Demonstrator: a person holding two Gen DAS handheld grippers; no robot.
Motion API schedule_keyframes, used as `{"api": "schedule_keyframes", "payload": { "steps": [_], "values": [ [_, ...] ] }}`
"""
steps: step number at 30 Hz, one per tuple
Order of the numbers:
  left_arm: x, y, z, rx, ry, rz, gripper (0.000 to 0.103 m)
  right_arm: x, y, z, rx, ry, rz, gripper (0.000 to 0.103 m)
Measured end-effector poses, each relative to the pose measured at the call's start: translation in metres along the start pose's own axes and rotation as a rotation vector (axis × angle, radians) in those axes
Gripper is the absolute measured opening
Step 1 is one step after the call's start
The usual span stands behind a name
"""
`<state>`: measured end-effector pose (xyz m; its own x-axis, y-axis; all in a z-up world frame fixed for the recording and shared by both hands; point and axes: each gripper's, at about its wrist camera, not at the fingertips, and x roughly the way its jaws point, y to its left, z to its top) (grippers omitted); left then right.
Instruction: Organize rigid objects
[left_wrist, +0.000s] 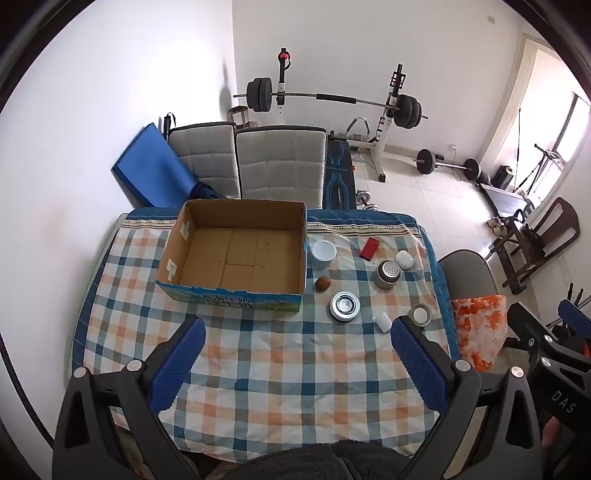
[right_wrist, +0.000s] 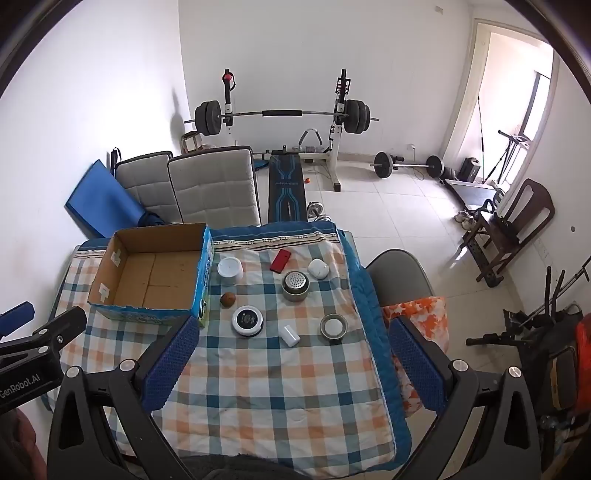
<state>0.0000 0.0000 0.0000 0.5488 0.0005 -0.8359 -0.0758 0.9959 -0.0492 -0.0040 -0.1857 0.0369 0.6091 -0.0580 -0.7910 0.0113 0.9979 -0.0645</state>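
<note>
An empty cardboard box (left_wrist: 236, 251) (right_wrist: 151, 273) stands at the back left of the checked tablecloth. To its right lie small objects: a white cup (left_wrist: 323, 253) (right_wrist: 229, 269), a brown nut (left_wrist: 322, 284) (right_wrist: 228, 299), a red case (left_wrist: 369, 248) (right_wrist: 280, 260), a white pod (left_wrist: 404, 259) (right_wrist: 318, 268), a metal shaker (left_wrist: 386, 274) (right_wrist: 295, 285), a round disc (left_wrist: 345, 306) (right_wrist: 247, 320), a small white cylinder (left_wrist: 383, 320) (right_wrist: 289, 335) and a tape roll (left_wrist: 420, 314) (right_wrist: 333, 326). My left gripper (left_wrist: 297, 332) and right gripper (right_wrist: 290, 330) are both open and empty, held above the near half of the table.
Two padded grey chairs (left_wrist: 280, 166) stand behind the table, with a blue mat (left_wrist: 147, 166) beside them. A grey chair (right_wrist: 399, 273) with an orange patterned cushion (right_wrist: 417, 314) is at the table's right side. A barbell rack (right_wrist: 284, 114) stands by the far wall.
</note>
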Motion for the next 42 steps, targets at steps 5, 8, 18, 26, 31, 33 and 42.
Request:
{"api": "schedule_keyframes", "payload": {
  "steps": [5,8,18,26,31,33,42],
  "values": [
    [0.001,-0.001,0.003,0.003,0.003,0.012,0.103,-0.001,-0.001,-0.006,0.003,-0.011,-0.010,0.103],
    [-0.004,0.002,0.003,-0.002,-0.010,0.006,0.103,-0.005,0.002,0.000,0.000,-0.019,-0.013,0.103],
    [-0.020,0.002,0.005,0.012,-0.064,0.010,0.103,-0.019,0.003,-0.002,0.001,-0.059,-0.017,0.103],
    [-0.021,0.002,0.002,0.017,-0.072,0.012,0.103,-0.025,0.006,0.000,-0.006,-0.065,-0.016,0.103],
    [-0.023,0.003,0.002,0.015,-0.069,0.008,0.103,-0.027,0.009,-0.003,-0.013,-0.066,-0.017,0.103],
    [-0.023,0.002,0.002,0.019,-0.068,0.011,0.103,-0.028,0.008,-0.003,-0.007,-0.066,-0.013,0.103],
    [-0.025,0.000,0.003,0.021,-0.072,0.010,0.103,-0.029,0.011,-0.004,-0.008,-0.074,-0.022,0.103]
  ]
}}
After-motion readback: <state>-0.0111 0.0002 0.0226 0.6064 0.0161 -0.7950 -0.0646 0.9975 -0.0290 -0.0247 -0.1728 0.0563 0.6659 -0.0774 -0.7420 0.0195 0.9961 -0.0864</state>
